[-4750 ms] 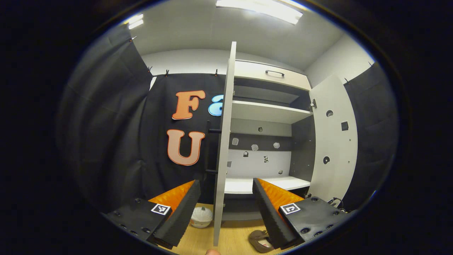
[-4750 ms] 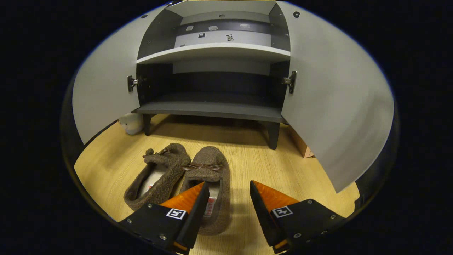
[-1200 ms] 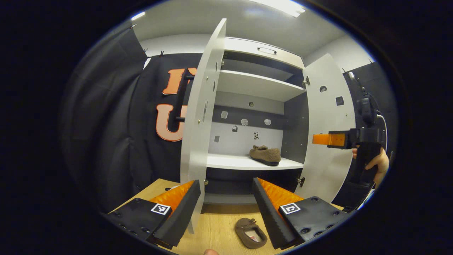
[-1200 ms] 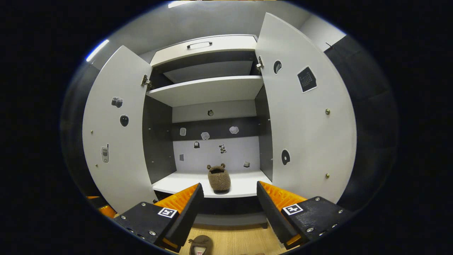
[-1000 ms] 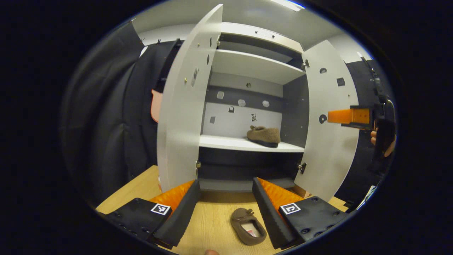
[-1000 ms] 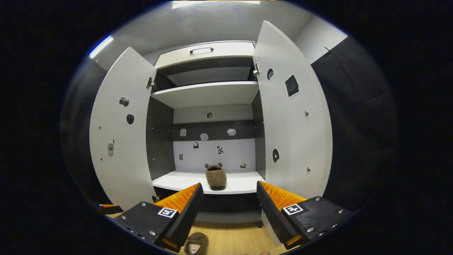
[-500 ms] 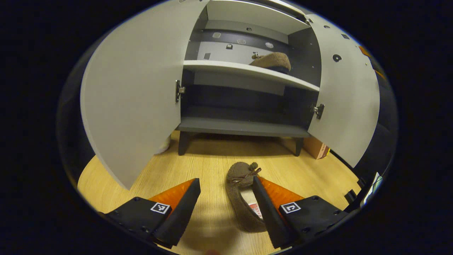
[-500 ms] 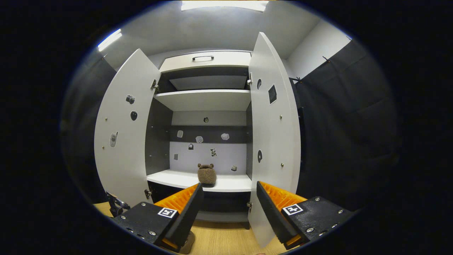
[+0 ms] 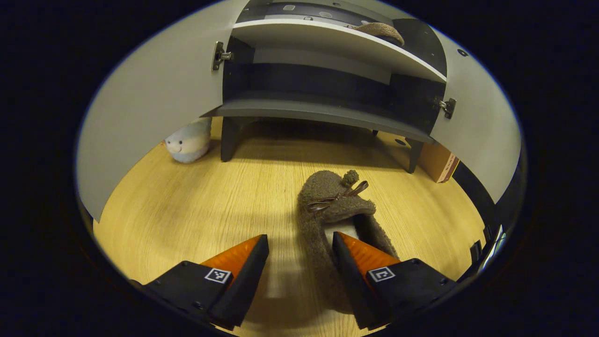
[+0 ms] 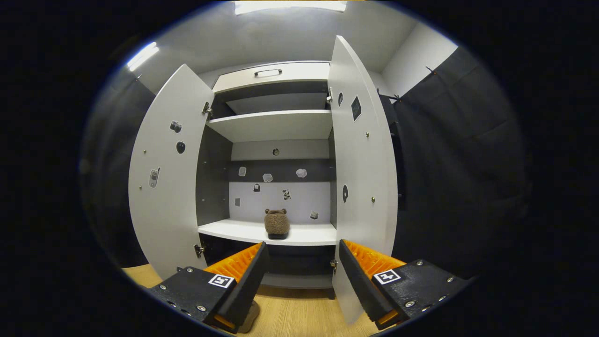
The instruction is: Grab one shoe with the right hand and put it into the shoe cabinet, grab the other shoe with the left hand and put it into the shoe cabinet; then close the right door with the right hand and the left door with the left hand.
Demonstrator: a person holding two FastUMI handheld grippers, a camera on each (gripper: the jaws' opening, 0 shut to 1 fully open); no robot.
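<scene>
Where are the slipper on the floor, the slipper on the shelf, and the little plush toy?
slipper on the floor (image 9: 327,196), left gripper view, fuzzy toe.
slipper on the shelf (image 10: 276,222), right gripper view, its back.
plush toy (image 9: 188,141), left gripper view, its body.

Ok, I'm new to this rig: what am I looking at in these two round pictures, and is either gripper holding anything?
There is no robot arm: a person carries a two-finger gripper in each hand, and a camera rides on each.

The left gripper view looks down at the wooden floor. The left gripper is open and holds nothing; a brown fuzzy shoe lies on the floor, partly between its fingers. Beyond it stands the shoe cabinet, with a small plush toy by its leg.

The right gripper view faces the cabinet with both doors open. The right gripper is open and empty. The other shoe already sits on a white shelf.
</scene>
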